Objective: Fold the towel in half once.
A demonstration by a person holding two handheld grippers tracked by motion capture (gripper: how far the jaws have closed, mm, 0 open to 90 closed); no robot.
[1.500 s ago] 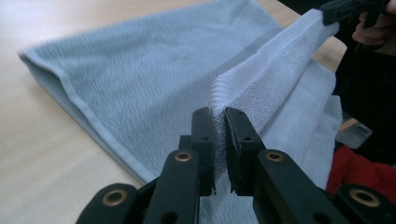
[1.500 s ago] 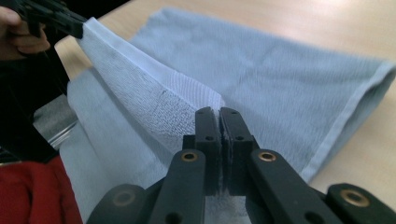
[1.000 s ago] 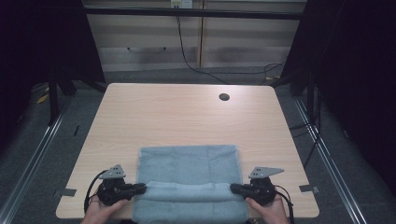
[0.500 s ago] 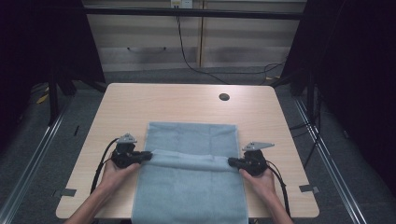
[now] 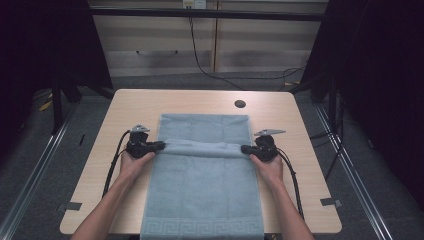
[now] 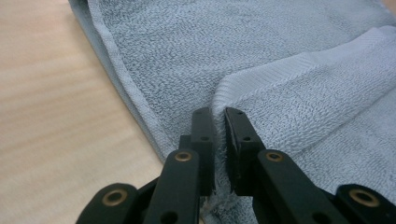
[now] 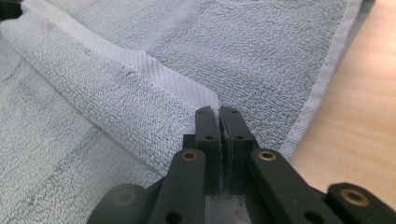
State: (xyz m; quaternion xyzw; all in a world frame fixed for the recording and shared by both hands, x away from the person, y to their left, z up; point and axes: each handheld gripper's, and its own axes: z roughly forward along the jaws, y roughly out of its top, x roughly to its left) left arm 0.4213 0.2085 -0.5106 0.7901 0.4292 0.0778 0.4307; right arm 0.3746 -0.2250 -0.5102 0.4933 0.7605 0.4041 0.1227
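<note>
Towel (image 5: 202, 185), soft, limp terry, light, lying flat on worktop (image 5: 130, 107), near end hanging over the front edge, far hem folded back toward the middle. Left tool (image 6: 219, 122) clamped on one corner of that hem, right tool (image 7: 219, 119) clamped on the other. Likely to sag between grips unless kept taut; best held at the woven band near the corners, firmer than loose pile

Your table (image 5: 125, 115) is a light wooden top with rounded corners and a small dark round hole (image 5: 240, 104) near its far edge. You have a grey-blue towel (image 5: 202, 200) lying on it lengthwise down the middle, its patterned near hem reaching the table's near edge
</note>
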